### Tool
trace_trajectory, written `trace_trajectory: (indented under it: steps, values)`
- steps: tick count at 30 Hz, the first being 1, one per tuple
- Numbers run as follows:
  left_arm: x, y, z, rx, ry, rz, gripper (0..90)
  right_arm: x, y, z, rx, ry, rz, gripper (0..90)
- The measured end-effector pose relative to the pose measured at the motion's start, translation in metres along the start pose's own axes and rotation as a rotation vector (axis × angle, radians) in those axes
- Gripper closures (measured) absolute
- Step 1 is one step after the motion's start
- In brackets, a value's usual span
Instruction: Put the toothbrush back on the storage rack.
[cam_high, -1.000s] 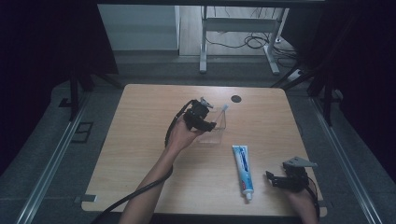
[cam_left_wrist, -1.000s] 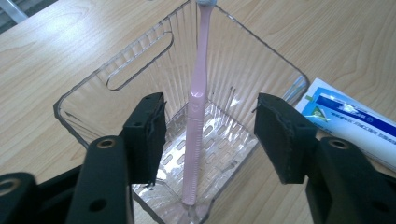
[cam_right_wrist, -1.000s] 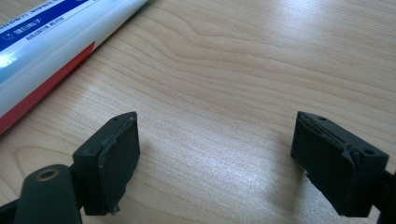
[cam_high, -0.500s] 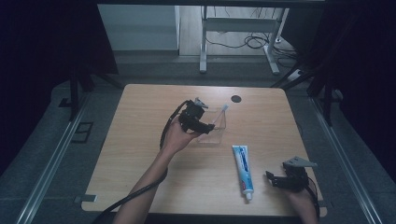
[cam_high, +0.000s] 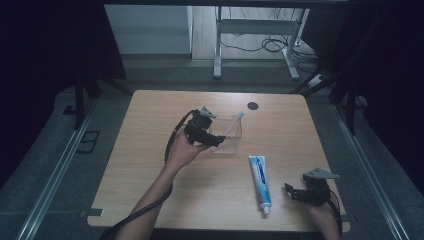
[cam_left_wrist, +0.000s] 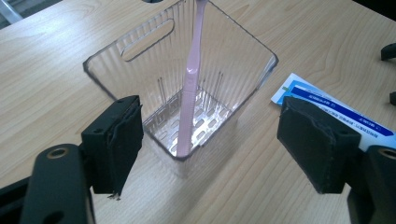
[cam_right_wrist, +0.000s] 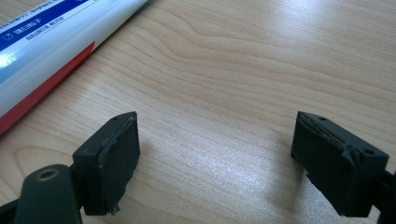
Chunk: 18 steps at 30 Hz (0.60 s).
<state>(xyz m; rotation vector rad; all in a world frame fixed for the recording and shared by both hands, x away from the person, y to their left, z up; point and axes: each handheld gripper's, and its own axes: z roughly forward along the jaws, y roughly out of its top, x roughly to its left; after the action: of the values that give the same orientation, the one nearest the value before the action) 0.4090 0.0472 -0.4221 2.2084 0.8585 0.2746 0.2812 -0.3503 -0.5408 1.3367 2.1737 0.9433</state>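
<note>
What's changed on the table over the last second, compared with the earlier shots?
The left gripper has drawn back from the clear basket toward the person. Its jaws have just been opening and nothing is between them; the pink toothbrush leans inside the basket, let go. The right gripper, open, and the toothpaste tube beside it stayed put.

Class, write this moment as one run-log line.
left gripper: jaws just opened, empty | toothbrush: leaning in clear basket | right gripper: open, beside toothpaste
</note>
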Motion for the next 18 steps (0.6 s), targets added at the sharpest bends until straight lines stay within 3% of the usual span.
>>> trace_trajectory:
  steps: [7, 18]
  values:
    - [0.000, -0.008, -0.008, -0.008, -0.002, -0.017, 19.8, 0.000, 0.000, 0.000, 0.000, 0.000, 0.000, 15.1]
    - [-0.001, -0.022, -0.017, -0.010, -0.001, -0.002, 17.0, 0.000, 0.000, 0.000, 0.001, 0.000, 0.001, 15.1]
